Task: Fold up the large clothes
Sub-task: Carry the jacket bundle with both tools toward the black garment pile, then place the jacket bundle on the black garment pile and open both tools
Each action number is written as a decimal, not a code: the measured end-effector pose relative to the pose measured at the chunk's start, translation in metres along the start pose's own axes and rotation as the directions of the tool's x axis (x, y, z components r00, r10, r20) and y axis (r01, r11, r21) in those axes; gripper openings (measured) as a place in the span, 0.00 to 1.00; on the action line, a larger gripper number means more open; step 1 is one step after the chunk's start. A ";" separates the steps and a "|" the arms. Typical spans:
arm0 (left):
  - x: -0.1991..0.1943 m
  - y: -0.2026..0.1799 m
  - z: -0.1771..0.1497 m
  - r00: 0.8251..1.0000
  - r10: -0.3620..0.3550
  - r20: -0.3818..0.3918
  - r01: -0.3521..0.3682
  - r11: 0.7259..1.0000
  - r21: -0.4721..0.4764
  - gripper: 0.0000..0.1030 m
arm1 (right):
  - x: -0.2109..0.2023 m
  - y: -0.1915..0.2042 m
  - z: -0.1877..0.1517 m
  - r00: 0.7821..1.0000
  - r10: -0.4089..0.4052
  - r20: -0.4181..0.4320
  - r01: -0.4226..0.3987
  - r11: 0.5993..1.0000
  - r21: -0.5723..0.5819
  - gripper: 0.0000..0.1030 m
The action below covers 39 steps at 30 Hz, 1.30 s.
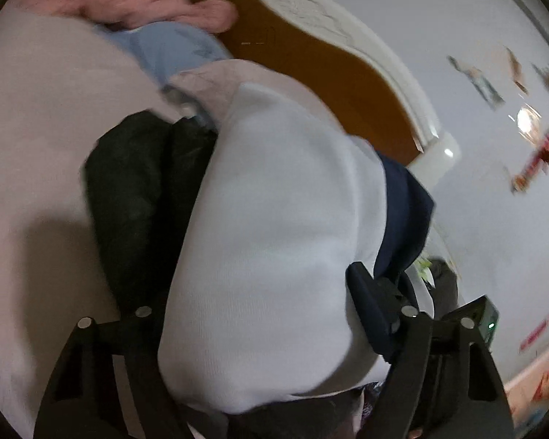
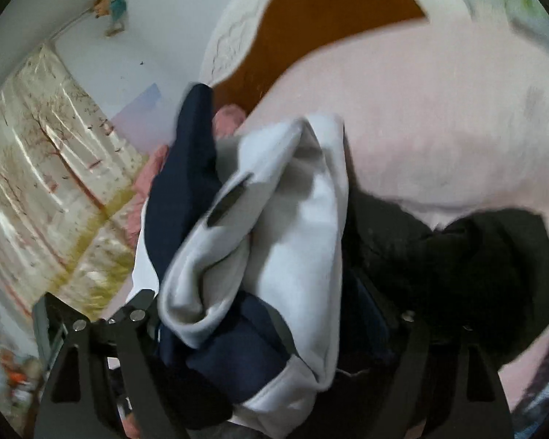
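While the white-and-navy garment (image 1: 267, 219) bulges between both wide-spread tongs, left gripper (image 1: 260, 314) and right gripper (image 2: 274, 314), whose grip I cannot tell, lower it evenly onto the pink bed (image 1: 36, 128).

White walls (image 1: 439, 18), an orange headboard (image 1: 311, 73) and, seemingly, a tree-print curtain (image 2: 44, 168).

the left gripper (image 1: 271, 303), low in its frame, has matte black plastic arms with triangular cut-outs, round silver screws at the pivots and a dark blue pad on one finger. the right gripper (image 2: 274, 314) has the same black arms and silver screws.
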<state>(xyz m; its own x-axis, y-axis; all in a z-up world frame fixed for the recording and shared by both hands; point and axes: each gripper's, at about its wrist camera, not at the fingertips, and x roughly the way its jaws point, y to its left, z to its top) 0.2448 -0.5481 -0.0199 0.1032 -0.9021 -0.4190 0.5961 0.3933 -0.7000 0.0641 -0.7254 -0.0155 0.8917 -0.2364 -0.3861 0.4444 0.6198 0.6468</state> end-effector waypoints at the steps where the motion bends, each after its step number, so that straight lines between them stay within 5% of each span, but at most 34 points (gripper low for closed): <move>1: -0.006 0.002 -0.003 1.000 0.025 0.012 -0.025 0.999 -0.024 0.74 | 0.008 0.005 -0.001 0.999 0.016 -0.030 -0.017 1.000 -0.007 0.80; 5: -0.039 0.010 -0.009 0.990 0.119 0.069 -0.112 0.989 -0.100 0.72 | 0.033 0.030 -0.007 0.986 0.089 -0.138 -0.095 0.995 -0.040 0.77; 10: -0.068 0.002 -0.019 0.956 0.253 0.151 -0.237 0.964 -0.120 0.72 | 0.052 0.056 -0.020 0.968 0.146 -0.202 -0.167 0.982 -0.093 0.76; 14: -0.051 -0.015 -0.012 0.963 0.214 0.162 -0.217 0.976 0.002 0.72 | 0.014 0.067 -0.019 0.999 -0.026 -0.019 0.022 0.978 -0.208 0.74; 16: -0.050 -0.023 -0.008 0.967 0.171 0.188 -0.186 0.981 0.062 0.71 | -0.018 0.082 -0.021 0.989 -0.098 0.114 0.129 0.939 -0.318 0.74; 17: -0.053 -0.029 -0.007 0.969 0.133 0.207 -0.155 0.984 0.092 0.70 | -0.033 0.087 -0.021 0.984 -0.084 0.157 0.134 0.931 -0.339 0.71; 18: -0.058 -0.034 -0.007 0.972 0.091 0.219 -0.118 0.986 0.118 0.70 | -0.049 0.093 -0.019 0.985 0.018 0.172 0.044 0.937 -0.347 0.57; 20: -0.061 -0.044 -0.006 0.974 0.053 0.222 -0.096 0.978 0.188 0.68 | -0.046 0.095 -0.013 0.991 0.069 0.117 -0.027 0.945 -0.325 0.48; 22: -0.051 -0.046 -0.001 0.974 0.101 0.202 -0.142 0.969 0.202 0.68 | -0.025 0.092 -0.015 0.985 -0.121 0.126 0.155 0.936 -0.315 0.44; 23: -0.043 -0.041 0.001 0.977 0.112 0.179 -0.144 0.973 0.181 0.69 | -0.016 0.083 -0.018 0.982 -0.150 0.117 0.178 0.941 -0.287 0.44; 25: -0.025 -0.020 0.006 0.988 0.103 0.117 -0.119 0.984 0.133 0.70 | -0.012 0.069 -0.020 0.988 -0.114 0.108 0.136 0.964 -0.229 0.44; 28: -0.017 -0.001 0.003 0.998 0.011 0.056 -0.014 0.999 0.040 0.70 | -0.007 0.073 -0.021 0.980 -0.161 0.120 0.188 0.947 -0.262 0.44; 33: -0.026 -0.009 0.000 0.995 0.054 0.089 -0.067 0.987 0.145 0.76 | -0.007 0.081 -0.030 0.966 -0.212 0.147 0.250 0.912 -0.326 0.50; 35: -0.034 -0.020 0.001 0.977 0.150 0.153 -0.184 0.953 0.239 0.92 | -0.009 0.083 -0.036 0.953 -0.244 0.178 0.293 0.891 -0.347 0.64; 36: -0.039 -0.029 -0.002 0.958 0.207 0.198 -0.259 0.919 0.296 0.96 | -0.014 0.081 -0.034 0.951 -0.248 0.184 0.300 0.886 -0.353 0.72; 39: -0.058 -0.049 -0.012 0.897 0.305 0.319 -0.426 0.788 0.444 1.00 | -0.017 0.085 -0.036 0.948 -0.256 0.189 0.310 0.879 -0.363 0.73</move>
<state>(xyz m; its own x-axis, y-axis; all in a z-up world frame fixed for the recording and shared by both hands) 0.1999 -0.5127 0.0313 0.5288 -0.7458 -0.4052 0.7795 0.6156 -0.1158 0.0839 -0.6420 0.0226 0.7478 -0.5240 -0.4077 0.6353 0.7431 0.2102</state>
